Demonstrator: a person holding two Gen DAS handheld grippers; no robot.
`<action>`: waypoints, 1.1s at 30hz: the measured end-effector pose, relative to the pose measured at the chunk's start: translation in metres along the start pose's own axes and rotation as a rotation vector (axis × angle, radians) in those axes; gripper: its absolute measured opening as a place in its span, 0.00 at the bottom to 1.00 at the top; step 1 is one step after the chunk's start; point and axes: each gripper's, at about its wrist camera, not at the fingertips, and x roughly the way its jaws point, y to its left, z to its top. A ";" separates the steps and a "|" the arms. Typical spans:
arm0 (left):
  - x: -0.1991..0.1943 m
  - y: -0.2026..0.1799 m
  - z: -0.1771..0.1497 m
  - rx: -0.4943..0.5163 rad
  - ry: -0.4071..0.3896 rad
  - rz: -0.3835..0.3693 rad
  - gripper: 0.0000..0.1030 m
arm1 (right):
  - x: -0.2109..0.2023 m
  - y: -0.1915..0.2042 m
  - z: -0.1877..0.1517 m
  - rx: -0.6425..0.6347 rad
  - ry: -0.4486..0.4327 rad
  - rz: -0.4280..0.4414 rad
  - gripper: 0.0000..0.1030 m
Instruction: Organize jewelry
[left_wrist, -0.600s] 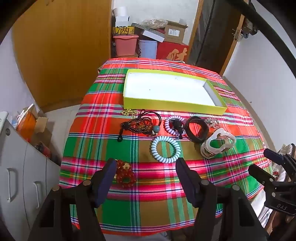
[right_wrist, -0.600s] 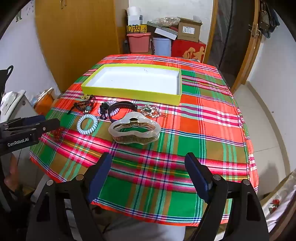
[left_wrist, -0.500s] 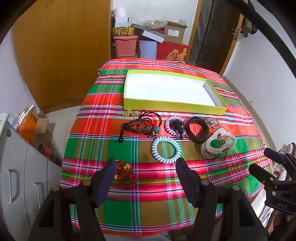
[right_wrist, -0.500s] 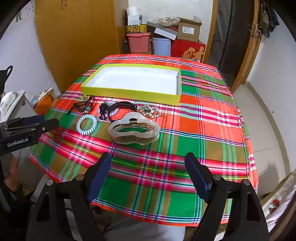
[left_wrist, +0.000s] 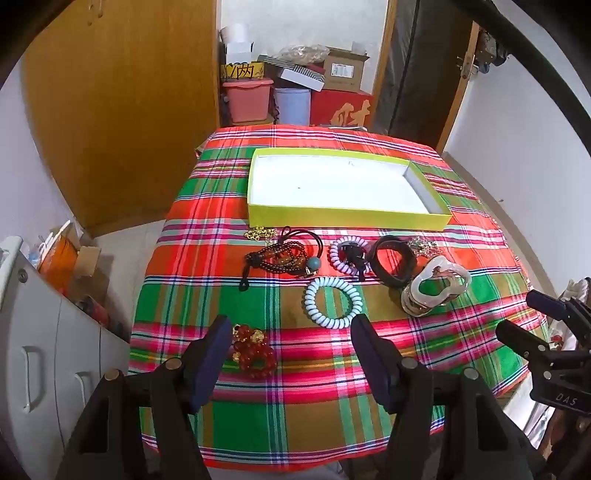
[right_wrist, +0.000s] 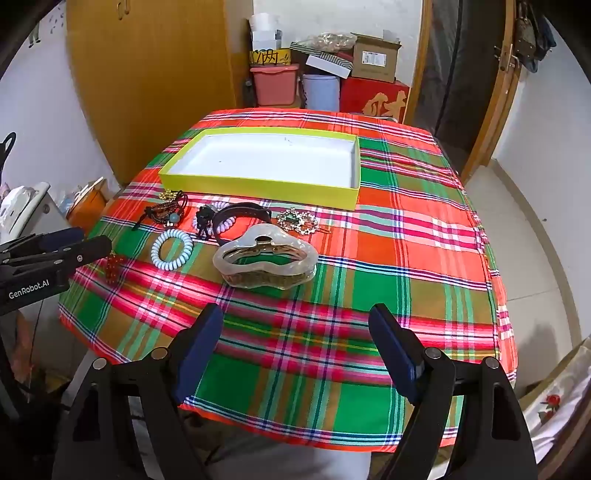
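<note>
beads on the red bracelet (left_wrist: 253, 352) are looking hard and slippery; left hand-held gripper (left_wrist: 288, 339) is gaping open, likely best pinching across its strand.

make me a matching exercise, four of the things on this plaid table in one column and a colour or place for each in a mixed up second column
Things:
1. spiral hair tie
2. bead bracelet
3. hair claw clip
4. tray

Descriptions:
A. red, nearest the left gripper
B. yellow-green walls, nothing inside
C. pale blue coil
D. translucent cream, nearest the right gripper

Pairs: 1-C, 2-A, 3-D, 4-B
</note>
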 end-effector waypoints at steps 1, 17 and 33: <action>0.000 0.000 0.000 0.002 -0.001 0.000 0.64 | 0.000 0.000 0.000 0.001 -0.001 0.001 0.79; -0.001 0.002 -0.001 -0.016 -0.009 0.004 0.64 | 0.000 0.002 0.000 0.004 0.003 0.027 0.79; -0.002 0.001 -0.003 -0.023 -0.012 -0.016 0.64 | 0.000 0.003 0.000 -0.003 0.007 0.029 0.79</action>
